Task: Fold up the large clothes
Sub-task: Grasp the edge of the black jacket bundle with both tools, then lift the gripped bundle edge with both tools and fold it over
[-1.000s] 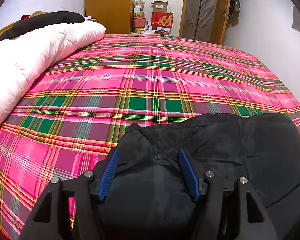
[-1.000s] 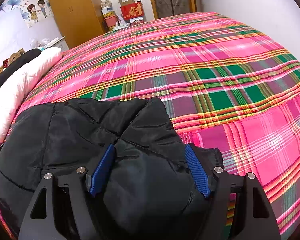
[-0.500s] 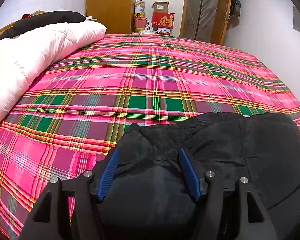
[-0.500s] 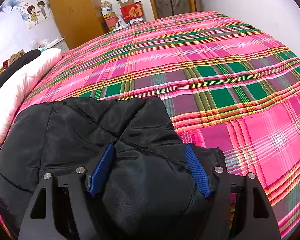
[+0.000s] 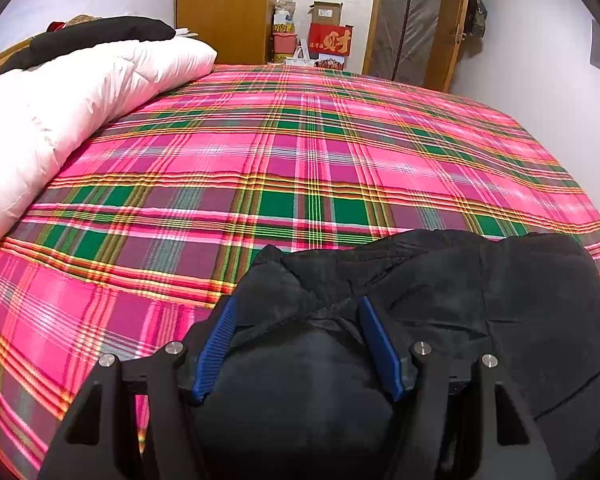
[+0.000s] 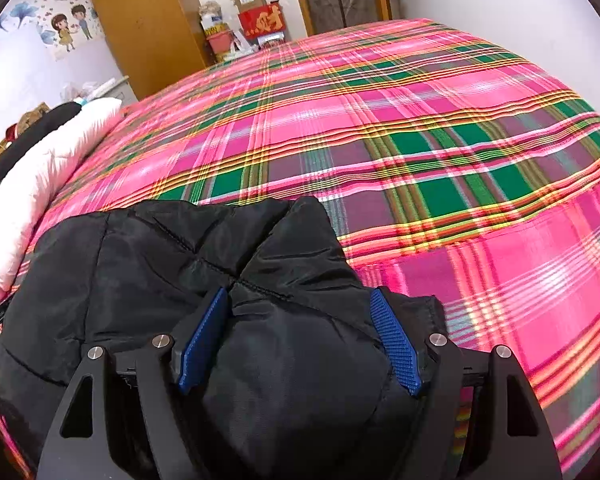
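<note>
Jacket corners are in my hold: the left gripper (image 5: 298, 346) and right gripper (image 6: 298, 340) each have their jaws wide around bunched edges of the black quilted padded jacket (image 5: 480, 304), blue pads (image 6: 396, 344) pressing in. I judge a fold is under way; next I must carry both corners together across the pink plaid bedspread (image 5: 300, 160).

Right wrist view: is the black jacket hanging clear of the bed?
No, the black jacket lies bunched on the plaid bedspread, with fabric between the right gripper pads.

Red box (image 5: 330, 39) beside wardrobe (image 5: 223, 8) showing large gold character 财; smaller characters beside it too small for reading.
</note>
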`<act>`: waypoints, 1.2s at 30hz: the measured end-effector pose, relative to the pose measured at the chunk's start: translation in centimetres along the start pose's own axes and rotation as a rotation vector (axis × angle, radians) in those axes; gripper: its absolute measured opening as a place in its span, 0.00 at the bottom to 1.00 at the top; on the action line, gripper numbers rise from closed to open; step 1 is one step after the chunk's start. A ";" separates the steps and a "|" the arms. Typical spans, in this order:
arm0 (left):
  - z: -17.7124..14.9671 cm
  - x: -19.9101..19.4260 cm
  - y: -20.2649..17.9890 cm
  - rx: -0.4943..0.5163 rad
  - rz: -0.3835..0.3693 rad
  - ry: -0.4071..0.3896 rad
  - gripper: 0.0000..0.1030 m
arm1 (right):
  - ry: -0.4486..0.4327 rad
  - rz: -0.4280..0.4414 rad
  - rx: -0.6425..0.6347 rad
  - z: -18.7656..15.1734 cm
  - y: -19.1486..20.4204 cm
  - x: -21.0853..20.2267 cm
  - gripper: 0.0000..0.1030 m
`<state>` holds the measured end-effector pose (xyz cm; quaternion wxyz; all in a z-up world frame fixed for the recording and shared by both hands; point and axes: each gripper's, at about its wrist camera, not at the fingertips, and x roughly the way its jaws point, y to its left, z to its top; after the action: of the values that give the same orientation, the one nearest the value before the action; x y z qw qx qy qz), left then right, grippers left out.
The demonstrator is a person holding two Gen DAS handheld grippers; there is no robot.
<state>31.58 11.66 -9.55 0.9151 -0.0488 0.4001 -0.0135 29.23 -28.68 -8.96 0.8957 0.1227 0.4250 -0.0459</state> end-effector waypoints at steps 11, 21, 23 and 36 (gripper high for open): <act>-0.6 -7.3 1.6 0.023 0.045 -0.029 0.64 | -0.029 0.026 0.000 -4.0 -1.5 -8.7 0.71; -4.7 -9.4 5.4 -0.026 0.075 0.069 0.64 | 0.033 0.022 0.027 -6.9 -3.3 -9.8 0.71; -5.3 -10.5 6.0 -0.056 0.049 0.053 0.64 | 0.031 0.045 0.031 -7.5 -3.3 -10.7 0.71; -5.6 -4.2 7.2 -0.109 -0.072 0.161 0.69 | 0.087 0.097 0.058 -7.5 -4.8 -6.5 0.71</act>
<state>24.53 18.62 -11.02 0.8748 -0.1118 0.4706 -0.0285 18.56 -31.47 -9.39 0.8737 0.1708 0.4554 -0.0095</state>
